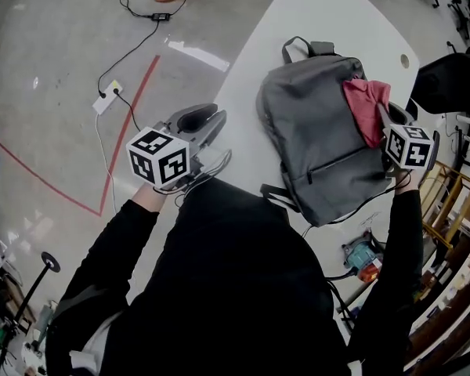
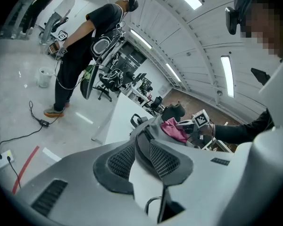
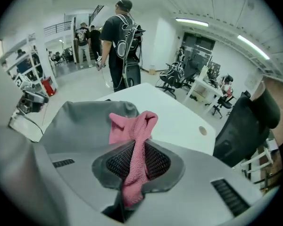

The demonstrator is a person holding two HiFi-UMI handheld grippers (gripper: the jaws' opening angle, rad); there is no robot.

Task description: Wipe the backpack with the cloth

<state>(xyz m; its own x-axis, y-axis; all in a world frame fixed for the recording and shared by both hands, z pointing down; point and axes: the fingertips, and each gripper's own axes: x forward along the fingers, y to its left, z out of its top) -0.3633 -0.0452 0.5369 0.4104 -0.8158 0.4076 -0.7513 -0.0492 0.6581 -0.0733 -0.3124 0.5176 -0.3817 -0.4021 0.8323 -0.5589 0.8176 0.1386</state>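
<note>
right gripper (image 3: 137, 149) clamps cloth (image 1: 366, 104) against backpack (image 1: 313, 139); left gripper (image 1: 222, 136) part-open, empty — unbraced backpack may slide off worktop's (image 1: 329, 14) right edge.

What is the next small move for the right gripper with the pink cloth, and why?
Probably a short drag of the cloth across the backpack, toward its middle. The right gripper has its jaws shut on the cloth, which seems to rest on the bag's right side; the grey fabric beside it lies bare.

White table (image 1: 321, 14), glossy grey floor (image 1: 55, 92), red tape line (image 1: 134, 124).
</note>
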